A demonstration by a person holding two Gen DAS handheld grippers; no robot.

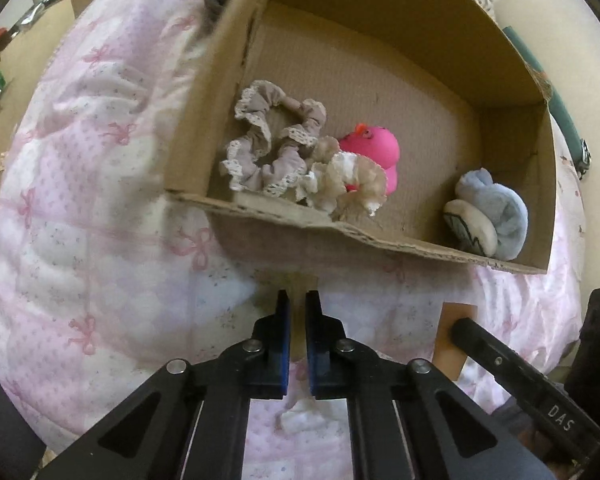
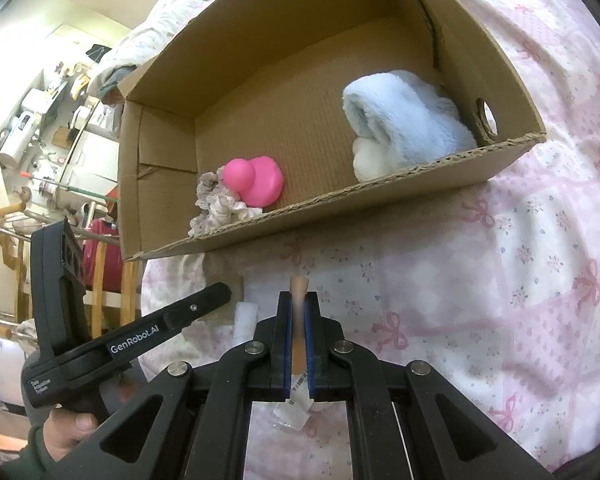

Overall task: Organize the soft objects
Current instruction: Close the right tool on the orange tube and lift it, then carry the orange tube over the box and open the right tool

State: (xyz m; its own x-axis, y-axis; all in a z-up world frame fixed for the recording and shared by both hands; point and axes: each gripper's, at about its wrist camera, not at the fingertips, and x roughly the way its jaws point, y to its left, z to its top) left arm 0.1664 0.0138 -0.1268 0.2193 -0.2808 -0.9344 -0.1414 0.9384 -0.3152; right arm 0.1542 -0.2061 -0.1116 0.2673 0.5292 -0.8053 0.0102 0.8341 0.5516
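Both pairs of blue-padded fingers (image 1: 285,340) are clenched on one flat tan and white piece that lies on the pink quilt (image 1: 100,208): the left gripper (image 1: 297,300) pinches its tan end, the right gripper (image 2: 299,304) its other side, with a tan tip poking out past the pads and a white tag hanging below them. What this piece is cannot be made out, since the pads cover most of it and its surface is blurred. At twelve o'clock from both grippers stands an open cardboard box (image 1: 380,240) with a ragged, torn near rim and a round hole in one end wall. Inside it, in the left wrist view, a grey scrunchie (image 1: 268,144) with lace edging lies at ten o'clock, touching a cream frilled scrunchie (image 1: 348,184) and a smooth pink rubber duck (image 1: 376,152) that is half hidden behind the frills. At three o'clock in the box, a fluffy pale blue slipper (image 1: 496,208) rests against the near wall, its sole turned sideways. A person's hand (image 2: 72,428) holds the left gripper's black handle at eight o'clock in the right wrist view. The quilt is puffy, printed with bows and small flowers. Cluttered shelves show blurred at nine o'clock.
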